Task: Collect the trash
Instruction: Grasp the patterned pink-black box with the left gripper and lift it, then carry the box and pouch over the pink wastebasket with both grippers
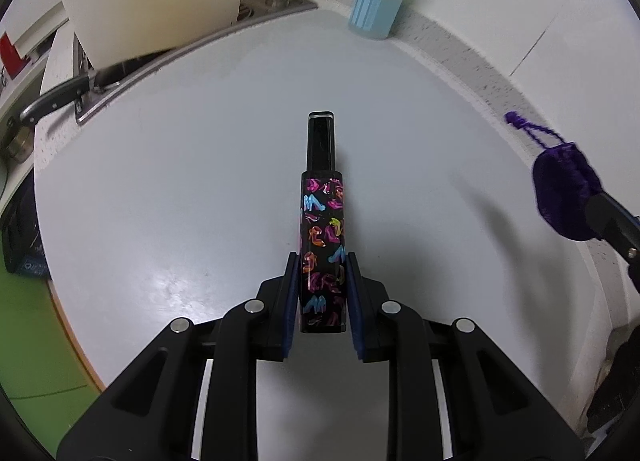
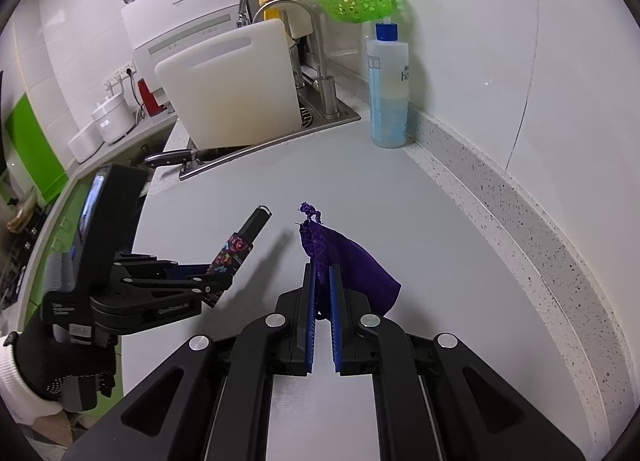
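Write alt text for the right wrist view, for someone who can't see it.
The right claw grips a purple velvet drawstring pouch above a pale grey countertop. To its left, the left claw holds a black tube printed with colourful shoes. Behind stand a white cutting board in the sink and a clear bottle of blue liquid.

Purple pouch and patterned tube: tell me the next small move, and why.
Probably carry both toward a bin, which neither view shows. The left gripper is already shut on the patterned tube, the right gripper on the purple pouch, both lifted off the counter.
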Action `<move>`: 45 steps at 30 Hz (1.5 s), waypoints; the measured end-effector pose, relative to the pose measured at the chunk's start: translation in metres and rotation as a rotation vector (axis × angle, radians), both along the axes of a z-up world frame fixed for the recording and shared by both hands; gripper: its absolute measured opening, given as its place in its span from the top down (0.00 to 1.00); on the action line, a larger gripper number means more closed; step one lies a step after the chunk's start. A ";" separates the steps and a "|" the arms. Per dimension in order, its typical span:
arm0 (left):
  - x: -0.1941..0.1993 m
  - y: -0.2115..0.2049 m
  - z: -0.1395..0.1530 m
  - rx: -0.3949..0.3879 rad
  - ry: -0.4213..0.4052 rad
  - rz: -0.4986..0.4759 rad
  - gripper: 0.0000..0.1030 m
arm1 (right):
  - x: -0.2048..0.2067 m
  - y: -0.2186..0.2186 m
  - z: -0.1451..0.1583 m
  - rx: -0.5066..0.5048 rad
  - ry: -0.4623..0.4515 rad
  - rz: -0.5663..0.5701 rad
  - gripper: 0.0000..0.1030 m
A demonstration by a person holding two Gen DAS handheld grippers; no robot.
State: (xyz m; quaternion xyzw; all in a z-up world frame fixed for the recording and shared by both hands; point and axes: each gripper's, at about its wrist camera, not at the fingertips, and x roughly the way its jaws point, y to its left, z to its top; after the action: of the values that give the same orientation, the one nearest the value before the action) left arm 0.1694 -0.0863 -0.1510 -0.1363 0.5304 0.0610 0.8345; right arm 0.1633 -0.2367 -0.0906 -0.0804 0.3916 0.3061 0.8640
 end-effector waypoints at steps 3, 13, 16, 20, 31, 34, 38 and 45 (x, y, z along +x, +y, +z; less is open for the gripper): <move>-0.018 0.006 0.016 0.000 -0.035 -0.021 0.79 | -0.008 0.008 0.006 -0.003 -0.007 0.002 0.94; -0.070 0.046 0.061 0.014 -0.124 -0.035 0.79 | -0.037 0.061 0.019 0.005 -0.022 0.055 0.94; -0.096 0.065 0.070 0.027 -0.136 -0.023 0.79 | -0.048 0.083 0.021 0.017 -0.020 0.084 0.94; -0.131 0.095 0.079 0.050 -0.146 0.009 0.78 | -0.068 0.121 0.021 0.031 -0.015 0.135 0.94; -0.250 0.220 0.055 0.050 -0.111 0.183 0.78 | -0.139 0.275 -0.009 0.036 0.057 0.349 0.94; -0.271 0.246 0.038 0.043 -0.090 0.221 0.78 | -0.152 0.314 -0.031 0.022 0.097 0.382 0.94; -0.295 0.288 -0.002 0.007 -0.059 0.264 0.78 | -0.164 0.363 -0.071 -0.016 0.147 0.416 0.94; -0.312 0.343 -0.109 -0.055 0.017 0.299 0.78 | -0.167 0.425 -0.181 -0.096 0.237 0.440 0.94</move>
State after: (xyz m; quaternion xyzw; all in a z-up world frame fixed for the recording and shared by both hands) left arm -0.1426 0.2565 -0.2605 -0.2359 0.5128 0.1711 0.8075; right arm -0.0033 0.1880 -0.2717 -0.1683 0.4773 0.4748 0.7200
